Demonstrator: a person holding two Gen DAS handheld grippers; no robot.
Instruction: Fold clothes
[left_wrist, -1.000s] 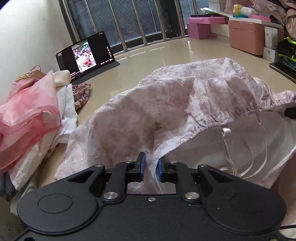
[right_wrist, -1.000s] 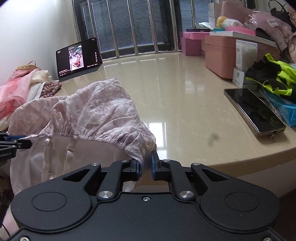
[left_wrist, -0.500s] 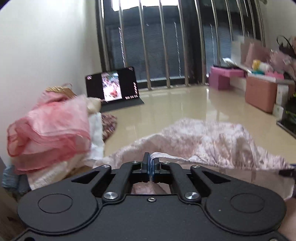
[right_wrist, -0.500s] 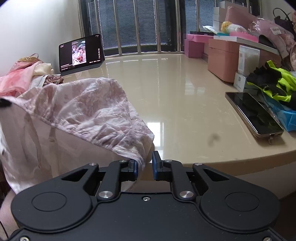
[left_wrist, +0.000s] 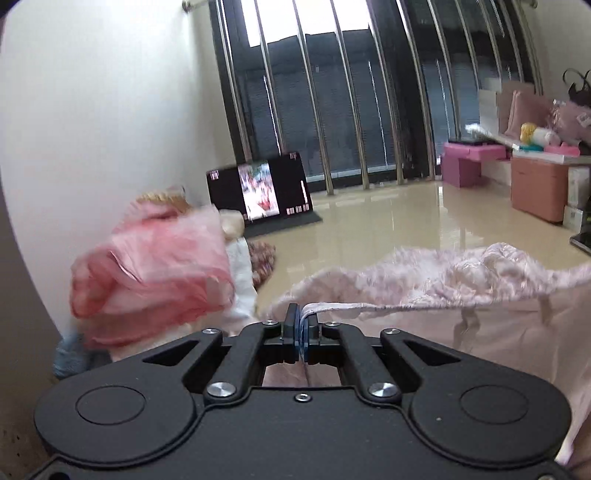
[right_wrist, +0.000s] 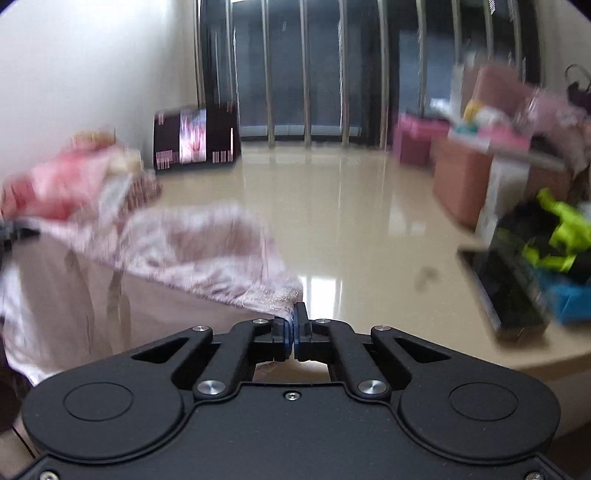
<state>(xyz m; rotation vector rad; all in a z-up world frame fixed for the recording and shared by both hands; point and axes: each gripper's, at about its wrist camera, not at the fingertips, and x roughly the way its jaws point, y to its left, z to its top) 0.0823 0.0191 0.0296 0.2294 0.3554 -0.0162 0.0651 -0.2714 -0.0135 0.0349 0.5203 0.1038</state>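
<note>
A pale pink floral dress hangs stretched between my two grippers, lifted off the glossy beige table. My left gripper is shut on the dress's top hem, whose edge runs off to the right. In the right wrist view the dress spreads to the left, its plain lining hanging below. My right gripper is shut on the hem's other corner. The right wrist view is blurred by motion.
A heap of pink and white clothes lies at the left by the wall. A tablet stands lit at the back. At the right are a phone, a black and neon-yellow garment and pink boxes.
Both grippers closed fully on the dress hem and rose, lifting the dress up off the table. The views tilted upward and the fabric now hangs taut between them.
</note>
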